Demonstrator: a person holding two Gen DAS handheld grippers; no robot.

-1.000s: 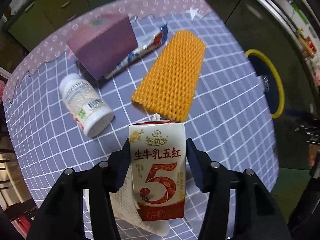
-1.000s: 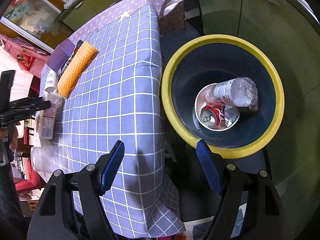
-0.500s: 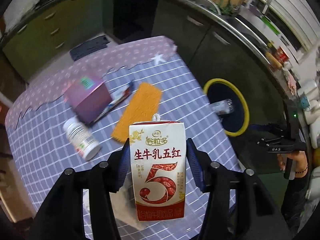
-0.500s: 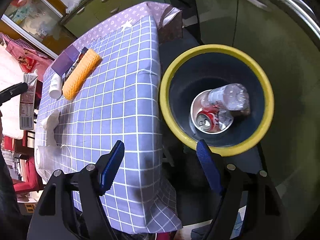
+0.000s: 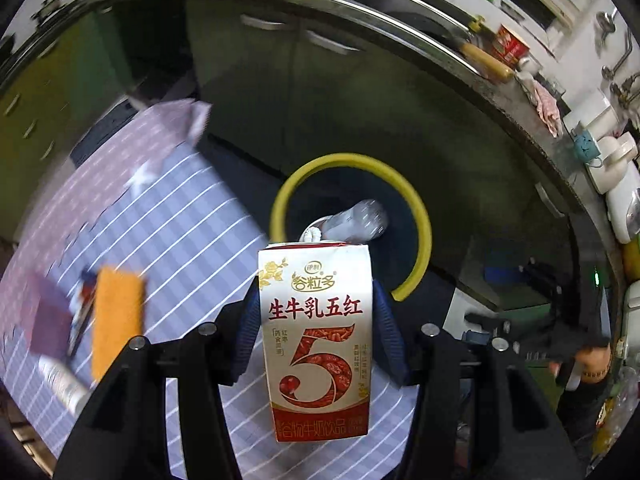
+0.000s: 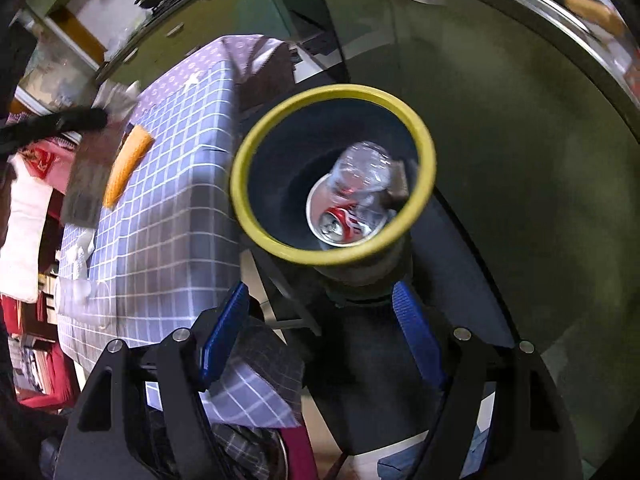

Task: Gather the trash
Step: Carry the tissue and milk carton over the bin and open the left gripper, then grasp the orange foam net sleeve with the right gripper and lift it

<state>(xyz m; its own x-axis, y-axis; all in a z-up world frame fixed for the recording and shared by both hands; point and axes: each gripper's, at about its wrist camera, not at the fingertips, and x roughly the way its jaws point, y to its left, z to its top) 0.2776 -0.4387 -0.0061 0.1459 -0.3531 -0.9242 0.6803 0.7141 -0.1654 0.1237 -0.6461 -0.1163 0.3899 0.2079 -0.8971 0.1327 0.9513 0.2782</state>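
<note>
My left gripper is shut on a white and red milk carton, held in the air above the table edge. Beyond it stands the dark trash bin with a yellow rim. A clear plastic bottle lies inside. In the right wrist view the same bin's yellow rim sits just ahead, holding the clear bottle and a red can in a white cup. My right gripper is open and empty, low beside the bin. The left gripper with the carton shows blurred at the left.
The table has a purple checked cloth. On it lie an orange foam net, a purple box and a white bottle. The net also shows in the right wrist view. Green cabinets and a steel counter stand behind the bin.
My left gripper has lifted the carton off the table and swung it right toward the bin. My right gripper has dropped lower and closer to the bin, still open.
</note>
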